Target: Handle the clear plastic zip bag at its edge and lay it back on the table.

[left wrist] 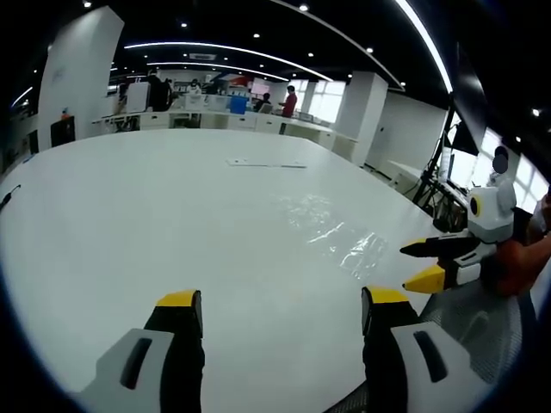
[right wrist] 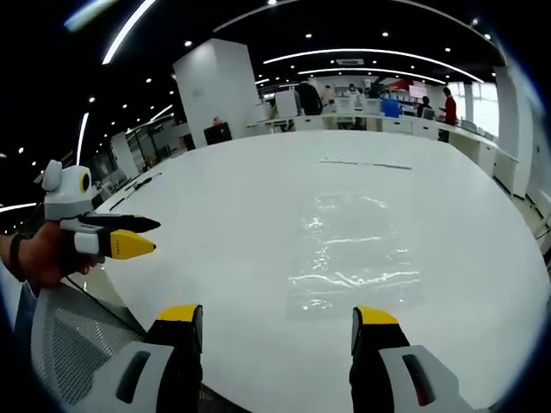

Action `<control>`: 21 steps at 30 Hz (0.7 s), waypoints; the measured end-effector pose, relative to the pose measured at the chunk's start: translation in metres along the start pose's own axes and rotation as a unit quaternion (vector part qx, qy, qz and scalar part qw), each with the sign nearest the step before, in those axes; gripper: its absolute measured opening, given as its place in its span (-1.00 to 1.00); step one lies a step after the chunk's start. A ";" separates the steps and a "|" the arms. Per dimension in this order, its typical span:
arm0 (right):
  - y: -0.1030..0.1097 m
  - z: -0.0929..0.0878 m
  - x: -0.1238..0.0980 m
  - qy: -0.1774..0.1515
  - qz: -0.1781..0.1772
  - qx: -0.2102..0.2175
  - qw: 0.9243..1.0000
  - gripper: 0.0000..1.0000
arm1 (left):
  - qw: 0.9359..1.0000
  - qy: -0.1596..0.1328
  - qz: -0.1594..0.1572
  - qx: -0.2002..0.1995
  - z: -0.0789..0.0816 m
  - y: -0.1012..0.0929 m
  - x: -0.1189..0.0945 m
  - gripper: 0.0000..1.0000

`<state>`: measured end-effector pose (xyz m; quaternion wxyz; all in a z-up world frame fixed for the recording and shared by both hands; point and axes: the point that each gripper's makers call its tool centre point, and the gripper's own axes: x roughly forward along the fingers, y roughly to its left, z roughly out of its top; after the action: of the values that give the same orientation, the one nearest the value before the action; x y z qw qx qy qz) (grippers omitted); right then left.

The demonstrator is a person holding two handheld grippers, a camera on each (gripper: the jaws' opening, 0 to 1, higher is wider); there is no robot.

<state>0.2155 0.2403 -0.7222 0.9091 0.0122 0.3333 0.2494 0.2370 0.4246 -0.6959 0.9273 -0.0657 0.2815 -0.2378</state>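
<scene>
In the left gripper view, the left gripper (left wrist: 282,311) hangs over bare white table (left wrist: 146,215) with its 2 jaws spread wide and nothing between them. To its right the clear plastic zip bag (left wrist: 340,231) lies flat on the tabletop, well ahead of the right gripper (left wrist: 428,263), whose yellow tips stand apart and empty at the table's right edge. In the right gripper view the bag (right wrist: 353,249) sits just ahead of the right gripper's own released jaws (right wrist: 279,323).

The pickup looks not yet begun. A good approach would be to come in low at the near edge, pinch only the rim of film, and lift gently so the sheet does not crumple.

The bag appears empty and flat, though its glare hides detail.
</scene>
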 end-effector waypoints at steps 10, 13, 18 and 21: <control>0.001 0.005 0.009 0.010 0.009 -0.010 1.000 0.38 | 1.000 0.005 0.004 -0.008 -0.003 0.002 0.000 0.49; -0.003 0.013 0.017 0.012 0.010 -0.016 1.000 0.37 | 1.000 0.006 0.005 -0.010 -0.003 0.003 0.000 0.49; -0.014 0.025 0.034 0.011 0.007 -0.005 1.000 0.34 | 1.000 0.010 0.005 -0.010 -0.004 0.003 0.000 0.48; -0.015 0.033 0.045 0.009 0.007 0.001 1.000 0.34 | 1.000 0.013 0.006 -0.012 -0.006 0.004 0.000 0.48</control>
<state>0.2714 0.2526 -0.7265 0.9042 0.0134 0.3419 0.2555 0.2353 0.4280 -0.7015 0.9243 -0.0719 0.2963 -0.2297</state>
